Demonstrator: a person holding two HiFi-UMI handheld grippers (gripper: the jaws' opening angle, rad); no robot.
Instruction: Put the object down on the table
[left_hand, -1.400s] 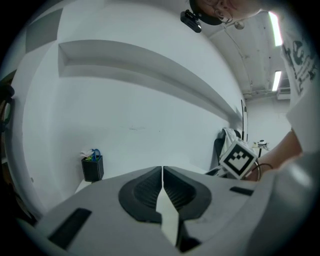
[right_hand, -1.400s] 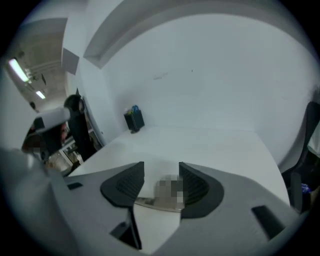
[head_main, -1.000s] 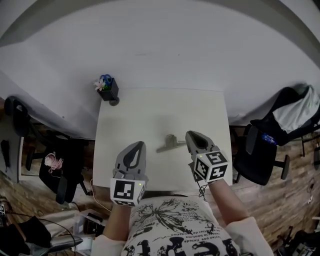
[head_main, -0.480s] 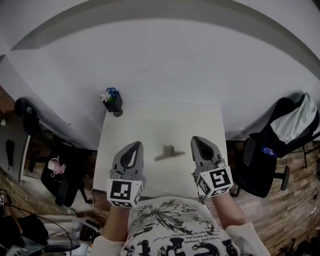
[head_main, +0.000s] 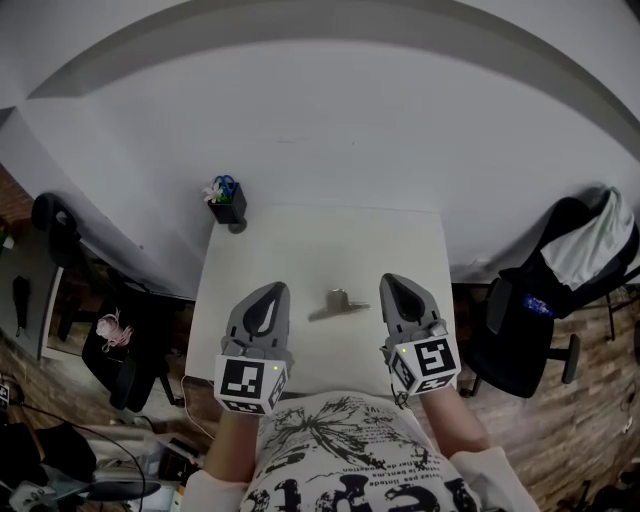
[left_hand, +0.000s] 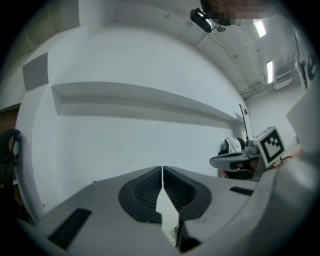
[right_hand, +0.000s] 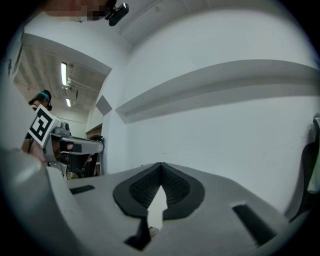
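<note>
A small grey metal object (head_main: 336, 303) lies flat on the white table (head_main: 300, 250), near its middle, between the two grippers and touching neither. My left gripper (head_main: 272, 290) hovers at the table's near left, shut and empty; its tips (left_hand: 162, 169) meet in the left gripper view. My right gripper (head_main: 388, 282) sits at the near right, just right of the object, also shut with nothing between its pads (right_hand: 161, 165). Both gripper views point at the white wall, so the object is hidden in them.
A black pen holder (head_main: 226, 205) with a flower and blue scissors stands at the table's far left corner. Office chairs stand on both sides: one at the left (head_main: 120, 340), one with draped clothing at the right (head_main: 545, 290). Behind the table rises a white wall.
My right gripper drew back from the object toward the near edge. The head view shifted a little, and the object stays on the table.
</note>
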